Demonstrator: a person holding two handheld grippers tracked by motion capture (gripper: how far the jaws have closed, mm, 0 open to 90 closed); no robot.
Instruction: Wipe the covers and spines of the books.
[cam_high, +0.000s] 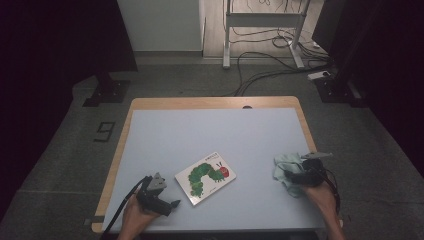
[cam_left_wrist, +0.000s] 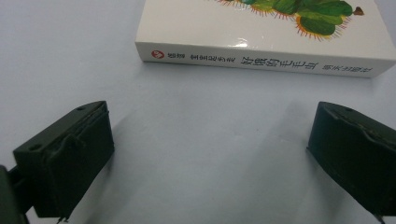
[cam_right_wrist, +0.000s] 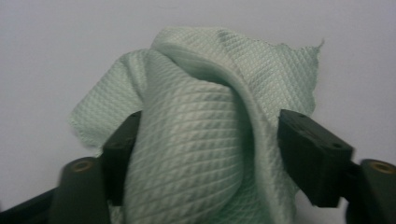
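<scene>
A wooden table with a pale blue-grey mat (cam_high: 210, 135) covering almost all of its top is standing on a grey carpet floor (cam_high: 60, 165). Only a thin wooden border is showing at the far and left edges. Behind the table, at the far side of the room, a light metal desk frame (cam_high: 262, 20) is standing, and many black cables (cam_high: 265, 65) are lying loose on the floor near it. Dark curtains or panels are closing the left and right sides of the room.

A white hardcover picture book with a green caterpillar on the cover (cam_high: 205, 177) is lying flat on the mat, near the person's edge and a little left of the middle, turned diagonally. The left gripper (cam_left_wrist: 210, 154) is resting just beside the book's near left corner with its jaws wide apart and nothing between them; in the left gripper view, the book's spine (cam_left_wrist: 261, 58) with printed characters is facing it.

At the right side, the right gripper (cam_right_wrist: 205, 154) is clenching a crumpled pale green waffle-textured cloth (cam_right_wrist: 196, 126), which is bulging between the two black jaws. In the high view the cloth is lying close to the right edge of the mat
</scene>
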